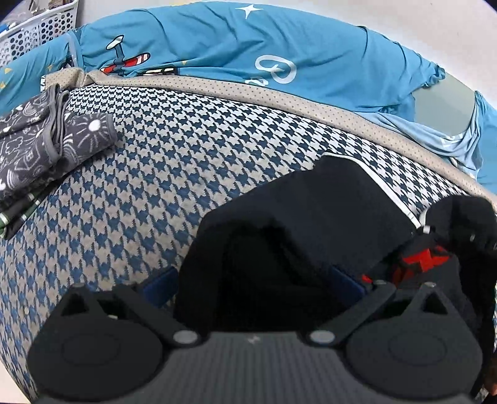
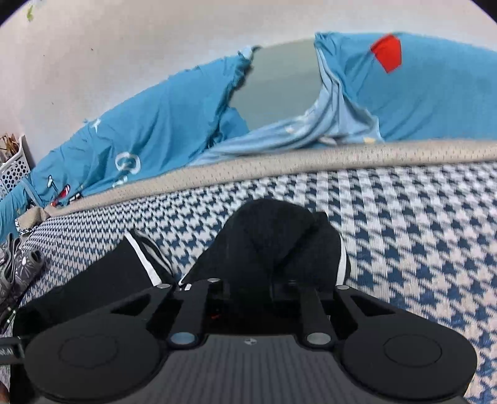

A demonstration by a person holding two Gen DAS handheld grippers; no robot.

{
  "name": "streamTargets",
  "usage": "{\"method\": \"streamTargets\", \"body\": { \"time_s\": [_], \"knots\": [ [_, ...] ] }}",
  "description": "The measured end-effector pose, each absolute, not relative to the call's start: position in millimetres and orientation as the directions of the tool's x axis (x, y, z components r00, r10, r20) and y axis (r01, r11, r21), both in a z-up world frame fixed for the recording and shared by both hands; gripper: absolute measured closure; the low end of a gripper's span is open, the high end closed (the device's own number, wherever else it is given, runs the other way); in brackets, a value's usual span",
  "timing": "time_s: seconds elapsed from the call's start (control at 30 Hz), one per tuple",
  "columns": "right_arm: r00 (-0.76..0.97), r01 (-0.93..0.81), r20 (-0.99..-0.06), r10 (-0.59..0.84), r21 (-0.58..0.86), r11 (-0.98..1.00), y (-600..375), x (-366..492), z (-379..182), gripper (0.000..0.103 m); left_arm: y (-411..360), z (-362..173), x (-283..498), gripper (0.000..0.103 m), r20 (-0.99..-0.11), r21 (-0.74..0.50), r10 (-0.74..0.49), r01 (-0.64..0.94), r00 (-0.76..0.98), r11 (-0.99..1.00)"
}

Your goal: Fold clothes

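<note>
Evidently both tools (image 1: 253, 282) (image 2: 257, 289) pinch the black garment (image 1: 326, 199), fingertips hidden.

I was working in a bedroom at home. A houndstooth mattress (image 1: 155, 174) lay by a blue cartoon-print sheet (image 1: 217, 40), with a white laundry basket (image 1: 37, 28) nearby.

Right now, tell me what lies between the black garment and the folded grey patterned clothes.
Only bare houndstooth cover lies between the black garment and the folded grey patterned clothes; the left wrist view shows it best.
</note>
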State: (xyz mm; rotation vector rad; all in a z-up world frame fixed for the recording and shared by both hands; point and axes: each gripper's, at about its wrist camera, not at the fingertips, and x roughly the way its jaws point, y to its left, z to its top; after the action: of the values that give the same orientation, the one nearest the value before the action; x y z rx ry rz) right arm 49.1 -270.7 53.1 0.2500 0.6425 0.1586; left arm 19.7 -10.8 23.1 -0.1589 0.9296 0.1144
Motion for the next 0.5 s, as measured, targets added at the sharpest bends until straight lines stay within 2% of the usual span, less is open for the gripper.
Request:
{"method": "streamTargets", "body": {
  "time_s": [0.5],
  "knots": [
    [0.925,-0.063,-0.339,0.173,0.312,0.948,-302.9,40.2,107.1,0.090,-21.8,24.4,21.2,0.000,-0.784,-0.086,0.015,-0.132,0.620,0.987]
  ]
}}
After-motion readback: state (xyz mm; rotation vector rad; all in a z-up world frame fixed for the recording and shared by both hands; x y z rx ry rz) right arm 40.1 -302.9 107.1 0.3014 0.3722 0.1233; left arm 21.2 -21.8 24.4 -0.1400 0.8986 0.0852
